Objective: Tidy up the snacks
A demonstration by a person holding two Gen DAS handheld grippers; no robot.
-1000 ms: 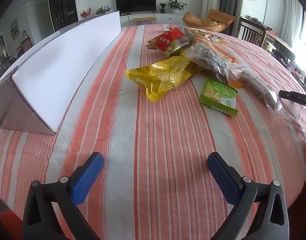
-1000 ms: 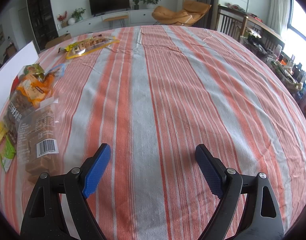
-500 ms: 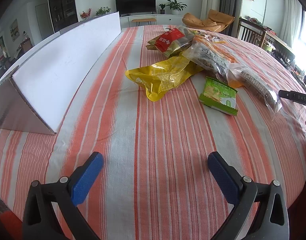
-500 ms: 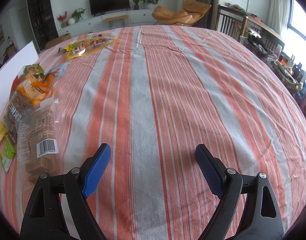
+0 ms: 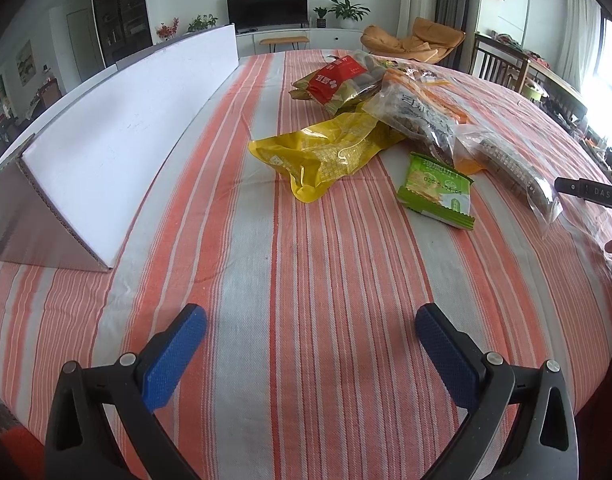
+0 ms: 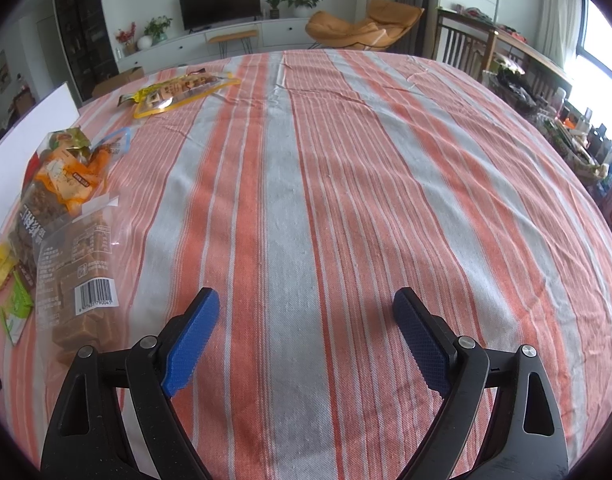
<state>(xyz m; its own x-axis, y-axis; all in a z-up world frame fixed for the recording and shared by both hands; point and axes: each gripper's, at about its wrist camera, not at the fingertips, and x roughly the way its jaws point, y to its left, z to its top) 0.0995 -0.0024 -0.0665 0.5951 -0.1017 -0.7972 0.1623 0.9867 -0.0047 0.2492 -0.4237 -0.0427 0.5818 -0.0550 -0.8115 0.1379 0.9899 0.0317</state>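
Note:
A heap of snack packs lies on the striped cloth ahead of my left gripper (image 5: 311, 324), which is open and empty: a yellow bag (image 5: 326, 152), a small green pack (image 5: 436, 190), a red-labelled bag (image 5: 334, 78), a clear bag of dark snacks (image 5: 422, 120) and a clear pack of brown cakes (image 5: 510, 168). My right gripper (image 6: 306, 308) is open and empty over bare cloth. In its view the brown cake pack (image 6: 78, 264) and an orange-labelled bag (image 6: 62, 176) lie at the left, and a yellow-edged pack (image 6: 178, 90) lies far back.
A long white cardboard box (image 5: 118, 128) stands along the left side of the table. The other gripper's black body (image 5: 590, 192) shows at the right edge. Chairs and a sideboard stand beyond the table's far edge.

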